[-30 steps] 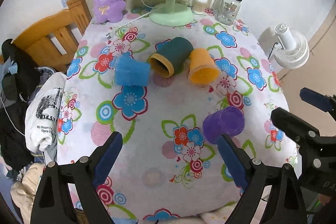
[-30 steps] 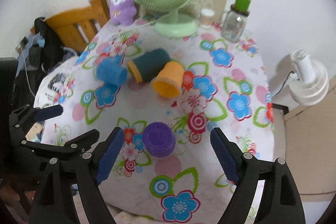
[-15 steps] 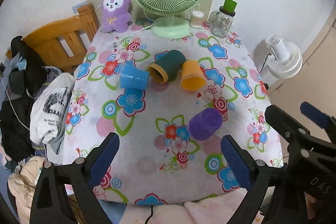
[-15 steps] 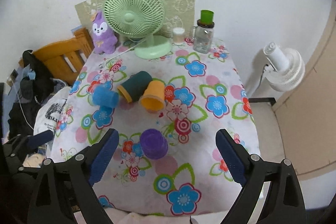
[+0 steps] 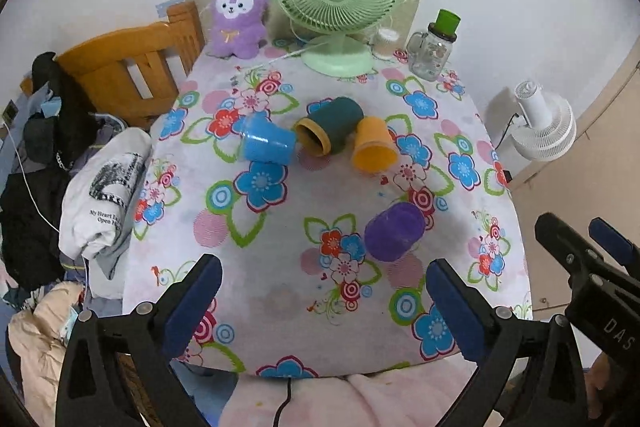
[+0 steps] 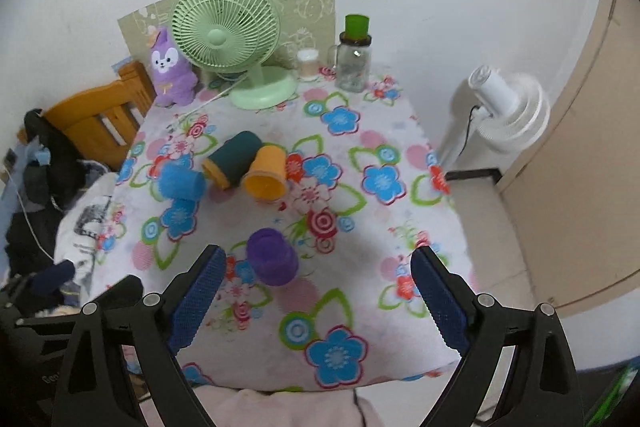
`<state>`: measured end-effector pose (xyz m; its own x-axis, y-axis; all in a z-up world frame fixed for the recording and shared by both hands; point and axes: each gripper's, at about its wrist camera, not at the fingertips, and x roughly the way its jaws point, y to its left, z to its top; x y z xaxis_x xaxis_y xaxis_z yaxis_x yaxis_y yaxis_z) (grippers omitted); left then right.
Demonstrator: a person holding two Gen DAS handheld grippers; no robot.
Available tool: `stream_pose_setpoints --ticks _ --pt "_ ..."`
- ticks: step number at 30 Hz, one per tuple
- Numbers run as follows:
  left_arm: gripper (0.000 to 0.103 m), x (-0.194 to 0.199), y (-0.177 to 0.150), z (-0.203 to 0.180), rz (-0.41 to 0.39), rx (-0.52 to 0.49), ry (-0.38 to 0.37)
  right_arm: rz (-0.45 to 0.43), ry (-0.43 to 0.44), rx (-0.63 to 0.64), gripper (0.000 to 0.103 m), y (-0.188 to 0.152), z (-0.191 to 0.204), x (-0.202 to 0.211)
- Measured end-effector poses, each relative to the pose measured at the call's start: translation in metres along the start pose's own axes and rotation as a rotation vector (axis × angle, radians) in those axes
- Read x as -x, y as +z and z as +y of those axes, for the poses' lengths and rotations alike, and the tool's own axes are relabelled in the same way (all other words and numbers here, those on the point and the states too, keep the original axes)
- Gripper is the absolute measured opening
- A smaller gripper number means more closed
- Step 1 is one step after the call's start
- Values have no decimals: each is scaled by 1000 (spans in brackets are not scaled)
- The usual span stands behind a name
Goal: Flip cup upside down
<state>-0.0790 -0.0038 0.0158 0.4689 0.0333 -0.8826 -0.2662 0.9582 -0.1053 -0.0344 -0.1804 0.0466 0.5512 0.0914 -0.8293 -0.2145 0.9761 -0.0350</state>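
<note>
Several cups sit on the floral tablecloth (image 5: 280,259). A purple cup (image 5: 394,233) stands near the front, closed end up; it also shows in the right wrist view (image 6: 272,263). A blue cup (image 5: 266,143), a dark green cup (image 5: 330,129) and an orange cup (image 5: 372,147) lie on their sides mid-table. My left gripper (image 5: 320,311) is open and empty above the front edge. My right gripper (image 6: 316,303) is open and empty, also held back over the front edge; it shows at the right of the left wrist view (image 5: 580,251).
A green desk fan (image 5: 336,7), a purple plush toy (image 5: 238,15), a glass jar with a green lid (image 5: 434,51) and a small white container (image 5: 386,41) stand at the back. A wooden chair (image 5: 132,67) with clothes is left; a white fan (image 5: 540,123) right.
Both grippers have pulled back and up from the table, so the cups look smaller and farther. The cups have not moved. Both grippers stay open.
</note>
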Motion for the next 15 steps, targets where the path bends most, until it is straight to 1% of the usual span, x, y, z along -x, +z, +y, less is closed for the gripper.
stream_pose_setpoints --ticks 4,15 --pt "103 8 2 -1 -37 -11 22 4 17 -13 95 -1 -2 1" --pt "103 8 4 -3 -38 -19 27 7 19 -28 95 0 -4 0"
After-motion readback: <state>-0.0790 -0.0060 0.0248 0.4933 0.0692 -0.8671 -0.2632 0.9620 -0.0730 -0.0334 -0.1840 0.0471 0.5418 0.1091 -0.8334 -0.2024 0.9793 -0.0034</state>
